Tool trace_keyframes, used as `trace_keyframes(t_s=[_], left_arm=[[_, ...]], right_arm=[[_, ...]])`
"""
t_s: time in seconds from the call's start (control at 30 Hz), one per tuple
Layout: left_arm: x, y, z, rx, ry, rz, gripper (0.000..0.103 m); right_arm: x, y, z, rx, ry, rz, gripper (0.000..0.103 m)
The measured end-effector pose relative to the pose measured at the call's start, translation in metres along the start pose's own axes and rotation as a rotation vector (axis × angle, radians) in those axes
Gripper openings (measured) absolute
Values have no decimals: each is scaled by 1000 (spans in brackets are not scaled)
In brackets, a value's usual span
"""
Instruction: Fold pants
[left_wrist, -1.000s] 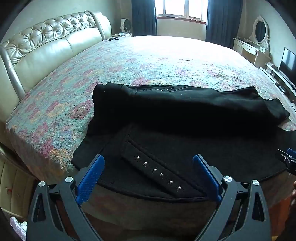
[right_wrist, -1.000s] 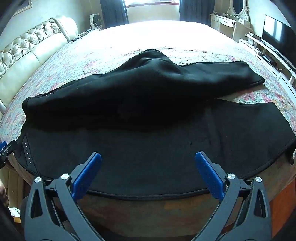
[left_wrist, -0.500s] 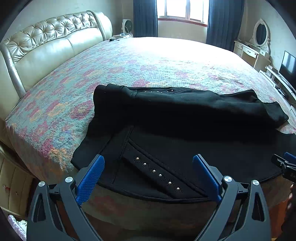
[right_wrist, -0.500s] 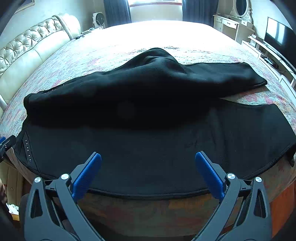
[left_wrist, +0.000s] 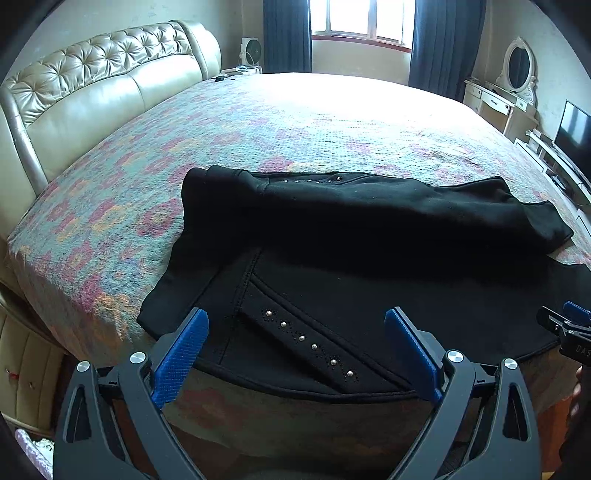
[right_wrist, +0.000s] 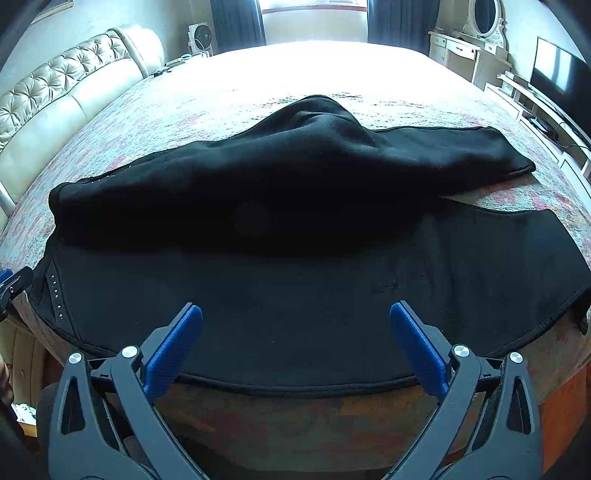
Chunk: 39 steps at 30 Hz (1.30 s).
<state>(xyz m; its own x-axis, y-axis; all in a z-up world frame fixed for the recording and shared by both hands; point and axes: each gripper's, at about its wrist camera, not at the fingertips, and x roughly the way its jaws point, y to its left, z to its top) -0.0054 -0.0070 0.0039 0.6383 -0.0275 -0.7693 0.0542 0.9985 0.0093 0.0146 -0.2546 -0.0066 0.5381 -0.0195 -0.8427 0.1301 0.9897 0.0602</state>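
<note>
Black pants (left_wrist: 369, 266) lie across the near edge of the bed, one leg folded loosely over the other, with a studded pocket flap (left_wrist: 306, 339) near the waist end. My left gripper (left_wrist: 297, 350) is open and empty, just in front of the waist end. In the right wrist view the pants (right_wrist: 295, 229) spread left to right, with the upper leg bunched into a hump (right_wrist: 317, 122). My right gripper (right_wrist: 295, 343) is open and empty over the near hem of the lower leg. Each gripper shows at the edge of the other's view.
The bed (left_wrist: 258, 122) has a floral quilt and a tufted beige headboard (left_wrist: 96, 92) at the left. A dresser with an oval mirror (left_wrist: 517, 66) and a TV (left_wrist: 574, 129) stand at the right. A fan (right_wrist: 199, 37) and curtained window are at the back.
Both grippers have drawn back a little from the bed and risen slightly. The pants have not moved. Both grippers stay open.
</note>
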Motion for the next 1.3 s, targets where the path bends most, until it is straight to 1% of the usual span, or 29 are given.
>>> trace_keyframes(t_s=[1.3], left_arm=[[0, -2, -2, 4, 9, -13, 95]], right_arm=[[4, 3, -3, -15, -33, -29, 101]])
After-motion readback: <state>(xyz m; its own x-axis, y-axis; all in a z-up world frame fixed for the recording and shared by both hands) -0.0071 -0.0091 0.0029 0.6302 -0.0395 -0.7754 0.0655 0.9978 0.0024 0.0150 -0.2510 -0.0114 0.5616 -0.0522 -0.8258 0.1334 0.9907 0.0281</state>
